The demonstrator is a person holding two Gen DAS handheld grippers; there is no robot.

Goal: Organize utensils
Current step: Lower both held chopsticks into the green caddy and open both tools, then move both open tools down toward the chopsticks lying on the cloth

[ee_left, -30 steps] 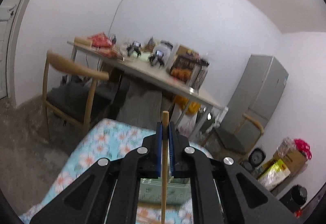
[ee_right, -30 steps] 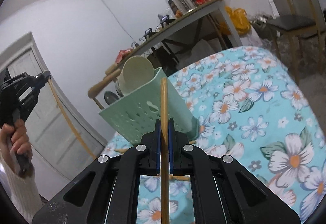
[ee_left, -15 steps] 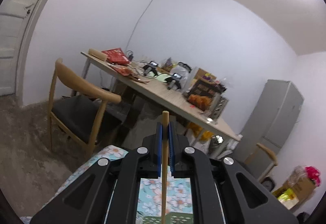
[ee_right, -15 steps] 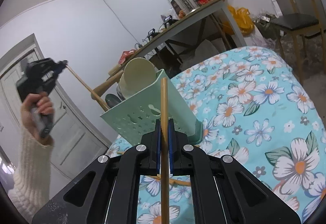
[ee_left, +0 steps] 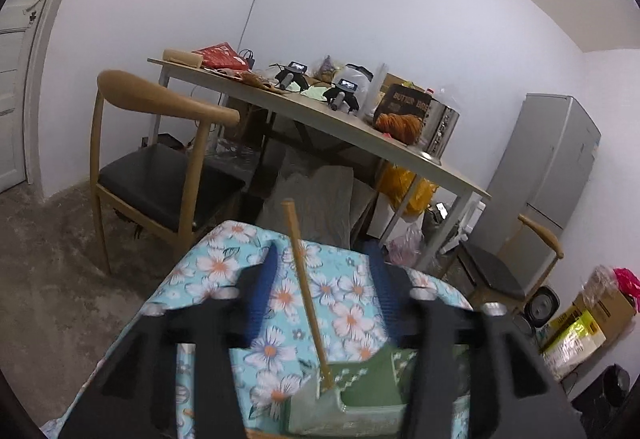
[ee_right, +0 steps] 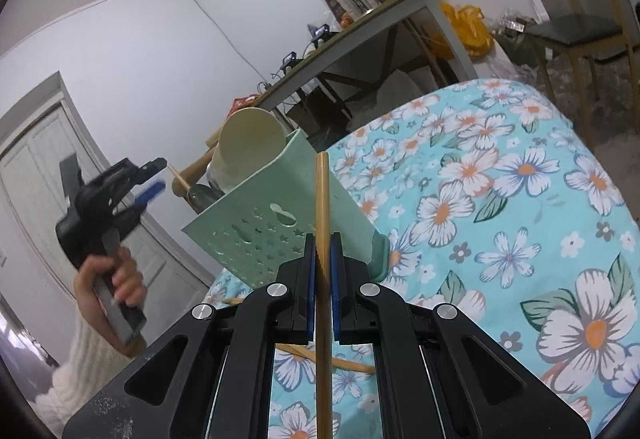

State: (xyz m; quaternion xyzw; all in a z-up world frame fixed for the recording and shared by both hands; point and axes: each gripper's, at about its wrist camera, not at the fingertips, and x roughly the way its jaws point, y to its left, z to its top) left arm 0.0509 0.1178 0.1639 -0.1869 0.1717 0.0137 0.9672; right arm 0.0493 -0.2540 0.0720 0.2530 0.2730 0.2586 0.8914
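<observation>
1. Your left tool (ee_left: 324, 271) has just been opening; its jaws stand apart, and the chopstick (ee_left: 306, 291) between them drops tilted into the green holder (ee_left: 360, 399)
2. Keep the right tool (ee_right: 322, 267) clamped on its chopstick (ee_right: 322, 199) beside the holder on the tabletop (ee_right: 520, 199)

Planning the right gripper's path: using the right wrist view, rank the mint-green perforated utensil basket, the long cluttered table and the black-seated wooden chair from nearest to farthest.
From the right gripper:
1. Mint-green perforated utensil basket, just ahead, slightly left.
2. Long cluttered table, behind the basket.
3. Black-seated wooden chair, far right; farthest, narrowly.
</observation>
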